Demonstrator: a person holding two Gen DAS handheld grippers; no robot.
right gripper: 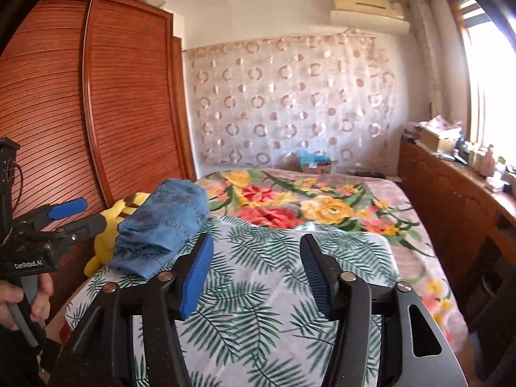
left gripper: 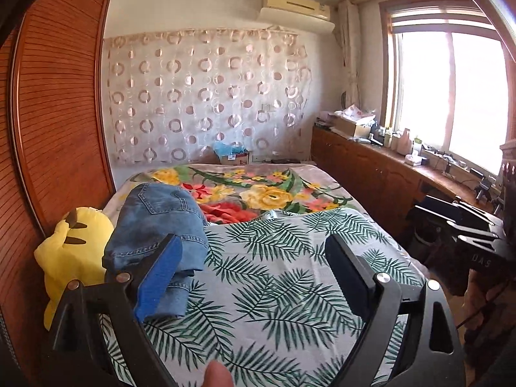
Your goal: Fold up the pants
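The blue denim pants lie folded in a thick bundle at the left edge of the bed, on the palm-leaf sheet. They also show in the right wrist view. My left gripper is open and empty, held above the sheet just right of the bundle; its left finger overlaps the bundle's near end in view. It also appears from the side in the right wrist view, open. My right gripper is open and empty above the sheet, right of the pants. It shows at the right edge of the left wrist view.
A yellow plush toy sits against the wooden wardrobe left of the pants. A floral blanket covers the far half of the bed. A wooden counter with clutter runs along the right under the window.
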